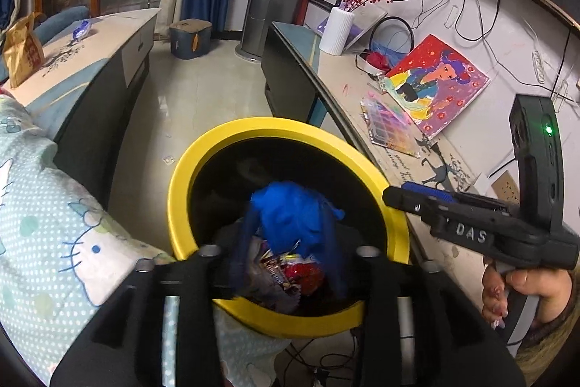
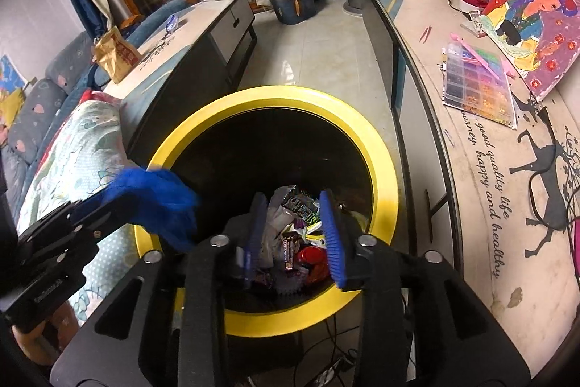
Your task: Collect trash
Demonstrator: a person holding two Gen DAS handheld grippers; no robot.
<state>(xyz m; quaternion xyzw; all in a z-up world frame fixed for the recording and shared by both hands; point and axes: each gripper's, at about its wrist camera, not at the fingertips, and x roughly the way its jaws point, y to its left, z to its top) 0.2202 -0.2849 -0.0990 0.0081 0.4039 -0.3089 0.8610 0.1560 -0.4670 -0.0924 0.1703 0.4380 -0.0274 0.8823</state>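
Between two tabletops point(image 2: 478, 169) sits a yellow bin point(image 2: 380, 169); left hand-held gripper point(image 1: 290, 242) seems to pinch blue trash point(image 1: 290, 216), right hand-held gripper point(image 2: 293, 234) gapes empty above wrappers point(image 2: 290, 242).

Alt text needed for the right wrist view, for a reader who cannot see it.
The right gripper, open and empty, hangs over a yellow-rimmed bin holding wrappers. At left, the left gripper holds a crumpled blue piece at the rim.
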